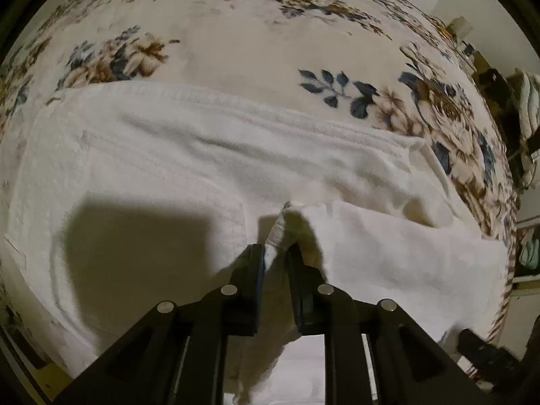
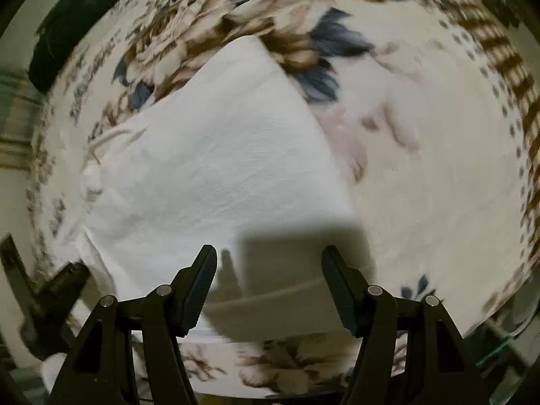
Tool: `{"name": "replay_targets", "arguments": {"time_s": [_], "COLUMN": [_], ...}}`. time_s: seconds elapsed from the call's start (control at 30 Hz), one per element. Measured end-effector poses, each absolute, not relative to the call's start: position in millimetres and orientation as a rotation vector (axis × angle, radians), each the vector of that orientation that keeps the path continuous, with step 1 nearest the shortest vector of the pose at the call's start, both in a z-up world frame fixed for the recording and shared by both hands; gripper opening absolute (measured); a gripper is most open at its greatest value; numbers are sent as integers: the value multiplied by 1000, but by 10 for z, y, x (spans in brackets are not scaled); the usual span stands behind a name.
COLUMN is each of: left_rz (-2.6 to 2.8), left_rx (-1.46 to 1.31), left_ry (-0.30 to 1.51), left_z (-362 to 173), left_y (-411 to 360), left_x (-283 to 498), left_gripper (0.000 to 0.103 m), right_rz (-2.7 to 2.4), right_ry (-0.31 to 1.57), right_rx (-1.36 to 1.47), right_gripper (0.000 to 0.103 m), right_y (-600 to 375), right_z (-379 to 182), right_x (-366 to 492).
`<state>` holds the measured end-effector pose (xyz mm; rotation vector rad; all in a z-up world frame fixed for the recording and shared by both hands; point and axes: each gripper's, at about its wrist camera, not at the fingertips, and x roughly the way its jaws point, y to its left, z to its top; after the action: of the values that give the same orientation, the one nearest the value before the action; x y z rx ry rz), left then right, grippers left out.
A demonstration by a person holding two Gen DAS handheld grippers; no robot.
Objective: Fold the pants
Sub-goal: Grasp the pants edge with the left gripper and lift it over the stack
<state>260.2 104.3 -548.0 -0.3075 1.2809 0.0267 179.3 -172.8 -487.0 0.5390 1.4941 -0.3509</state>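
White pants lie spread across a floral blanket, their waistband running along the far edge. My left gripper is shut on a bunched corner of the white fabric, which pokes up between its black fingers. In the right wrist view another stretch of the white pants lies flat on the blanket. My right gripper hangs open above the cloth's lower edge, and nothing sits between its fingers.
The blanket's edge falls away at the right of the left wrist view, where cluttered shelves stand. A dark green object lies at the upper left of the right wrist view. The other gripper's black body shows at the lower left.
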Motion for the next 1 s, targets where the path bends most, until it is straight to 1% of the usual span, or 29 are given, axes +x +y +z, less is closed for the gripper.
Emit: {"name": "replay_targets", "arguments": {"time_s": [0.07, 0.13, 0.17, 0.2, 0.23, 0.27, 0.33, 0.4, 0.5, 0.57, 0.7, 0.8, 0.83, 0.9, 0.93, 0.97, 1.0], "left_rz": [0, -17, -25, -26, -6, 26, 69, 151, 280, 330, 314, 309, 315, 345, 348, 353, 352], "left_rx": [-339, -394, -416, -424, -424, -433, -482, -569, -744, -880, -1026, -1075, -1065, -1022, -1014, -998, -984], "left_ry": [1286, 1275, 1258, 1249, 1235, 1207, 1166, 1150, 1128, 1082, 1002, 938, 909, 888, 867, 850, 830], "left_z": [-5423, -5311, -5244, -5184, -5107, -5030, -4951, -4994, -5263, -5486, -5817, -5922, -5907, -5854, -5817, -5759, -5673], "left_y": [1092, 1211, 1278, 1345, 1444, 1575, 1847, 2226, 2775, 3059, 3303, 3320, 3293, 3245, 3229, 3213, 3207], "left_x": [2584, 2503, 2438, 2383, 2305, 2207, 2061, 1895, 1657, 1554, 1617, 1656, 1639, 1577, 1521, 1464, 1404], "left_gripper": [16, 29, 44, 73, 85, 92, 92, 92, 92, 92, 90, 87, 83, 51, 44, 31, 24], "right_rz": [-347, -338, -327, -319, -307, -290, -249, -226, -210, -201, -182, -188, -190, -194, -195, -196, -194], "right_ry": [1504, 1509, 1510, 1514, 1517, 1517, 1514, 1523, 1545, 1552, 1552, 1547, 1545, 1539, 1538, 1536, 1534], "right_rx": [522, 507, 502, 496, 495, 501, 520, 511, 496, 486, 468, 445, 441, 434, 430, 427, 423], "right_gripper": [67, 67, 67, 67, 67, 67, 67, 67, 67, 67, 67, 67, 67, 67, 67, 67, 67], "right_y": [-1699, -1674, -1659, -1629, -1615, -1591, -1545, -1463, -1345, -1269, -1122, -1036, -1028, -1004, -986, -981, -973], "right_z": [-4854, -4824, -4811, -4797, -4787, -4778, -4777, -4803, -4857, -4882, -4962, -5023, -5034, -5052, -5059, -5057, -5055], "right_x": [1838, 1869, 1887, 1910, 1920, 1937, 1959, 1991, 2028, 2056, 2130, 2169, 2169, 2167, 2177, 2173, 2171]}}
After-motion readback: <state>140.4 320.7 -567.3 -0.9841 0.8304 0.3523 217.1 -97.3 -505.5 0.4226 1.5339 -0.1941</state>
